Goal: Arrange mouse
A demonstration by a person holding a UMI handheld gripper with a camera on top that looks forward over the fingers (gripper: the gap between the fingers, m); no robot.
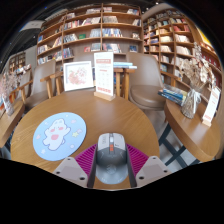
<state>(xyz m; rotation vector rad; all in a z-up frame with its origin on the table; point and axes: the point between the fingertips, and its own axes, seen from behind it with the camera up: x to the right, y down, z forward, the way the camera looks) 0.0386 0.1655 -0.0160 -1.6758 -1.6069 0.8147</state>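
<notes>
Lengthwise, mouse [111, 153] pinched by hand-held gripper [111, 163]

Gripper [111, 160]: two pale grey, blocky fingers [66, 170], flat-faced, angling inward from the bottom corners. Inner face of each carries a magenta pad [87, 155] with a ribbed or gridded texture. Jaws look symmetric, left and right match in shape and colour. No cables, screws or markings visible. No hand or sleeve visible either.
</notes>
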